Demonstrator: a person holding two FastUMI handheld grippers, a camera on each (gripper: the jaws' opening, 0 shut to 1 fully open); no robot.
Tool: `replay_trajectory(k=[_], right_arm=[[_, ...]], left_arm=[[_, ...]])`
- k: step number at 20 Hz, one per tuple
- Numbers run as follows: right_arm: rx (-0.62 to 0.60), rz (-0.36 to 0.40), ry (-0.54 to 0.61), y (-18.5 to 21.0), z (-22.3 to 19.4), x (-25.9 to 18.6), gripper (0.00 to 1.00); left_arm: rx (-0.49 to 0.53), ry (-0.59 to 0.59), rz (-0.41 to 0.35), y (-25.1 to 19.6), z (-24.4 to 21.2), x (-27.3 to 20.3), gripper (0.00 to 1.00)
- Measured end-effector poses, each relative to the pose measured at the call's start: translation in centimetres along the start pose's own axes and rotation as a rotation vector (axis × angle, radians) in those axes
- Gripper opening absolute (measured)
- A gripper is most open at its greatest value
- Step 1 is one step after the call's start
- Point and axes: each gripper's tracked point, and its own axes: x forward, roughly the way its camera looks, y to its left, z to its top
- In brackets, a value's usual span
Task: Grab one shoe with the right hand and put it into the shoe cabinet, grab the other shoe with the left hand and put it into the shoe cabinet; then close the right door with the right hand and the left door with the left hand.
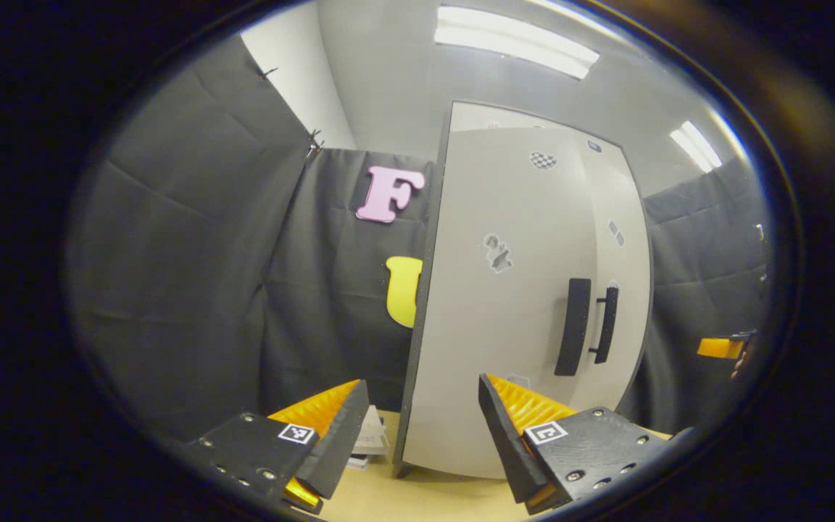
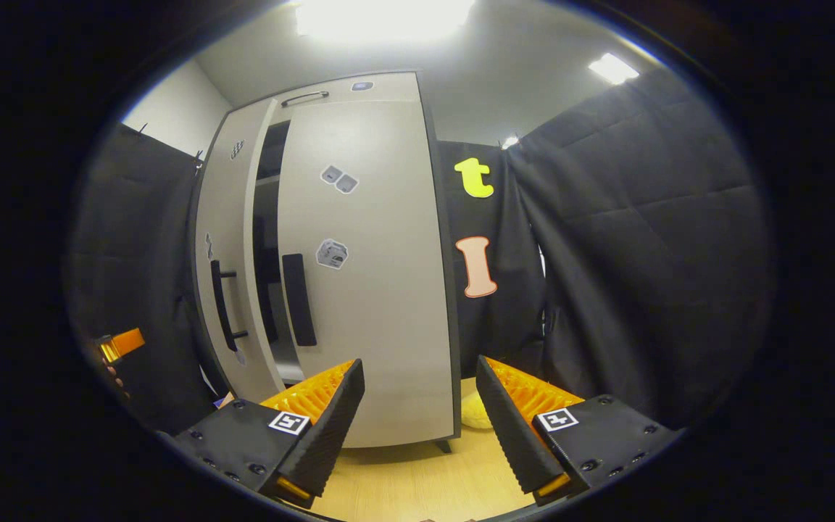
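The pale grey shoe cabinet (image 2: 367, 290) stands on the wooden floor against the black cloth wall. In the right gripper view its right door (image 2: 381, 239) lies flush. Its left door (image 2: 225, 217) stands slightly ajar, with a dark gap (image 2: 267, 254) between them showing a shelf inside. Each door carries a black vertical handle (image 2: 299, 299) near the middle seam. In the left gripper view the left door (image 1: 490, 304) is straight ahead with its handle (image 1: 573, 326). My left gripper (image 1: 421, 428) is open and holds nothing, a short way before that door's hinge side. My right gripper (image 2: 417, 420) is open and holds nothing, low before the cabinet's right corner.
A yellow soft thing (image 2: 474, 415) lies on the floor at the cabinet's right side. Some papers (image 1: 374, 438) lie by its left foot. The other gripper (image 1: 722, 348) shows at the far right edge of the left gripper view. Black cloth walls close in on both sides.
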Motion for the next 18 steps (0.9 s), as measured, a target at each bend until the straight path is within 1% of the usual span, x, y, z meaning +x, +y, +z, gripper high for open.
replay_trajectory(k=[3,6,7,9,10,11,13,14,15,18], right_arm=[[-0.020,0.007,0.014,0.3,-0.5,-0.1,0.98],[-0.033,0.000,0.027,0.2,-1.1,0.1,0.98],[-0.025,0.000,0.032,0.3,-1.1,0.4,0.98],[-0.002,0.004,0.036,0.5,-1.1,0.7,0.98],[0.006,0.005,0.033,0.7,-0.9,0.8,0.98],[0.007,0.006,0.029,0.8,-0.8,1.0,0.98],[-0.005,0.011,0.033,1.1,-1.1,1.1,0.98],[-0.014,0.016,0.043,1.3,-1.5,1.1,0.98],[-0.019,0.019,0.054,1.5,-1.9,1.0,0.98],[-0.015,0.023,0.077,1.8,-2.9,0.8,0.98]], left_arm=[[-0.011,0.046,0.016,-0.1,-2.4,-0.5,0.88],[0.000,0.060,-0.011,-0.9,-2.7,-0.4,0.88],[0.008,0.055,-0.020,-1.1,-2.4,-0.2,0.92],[0.041,0.045,-0.032,-1.4,-1.8,0.4,0.85],[0.055,0.039,-0.036,-1.5,-1.5,0.6,0.91],[0.060,0.033,-0.049,-1.8,-1.3,1.0,0.85],[0.064,0.061,-0.073,-2.5,-2.5,1.7,0.92],[0.064,0.084,-0.081,-2.7,-3.4,1.8,0.86],[0.066,0.102,-0.090,-3.1,-4.1,1.7,0.92],[0.098,0.140,-0.104,-3.6,-6.0,1.5,0.92]])
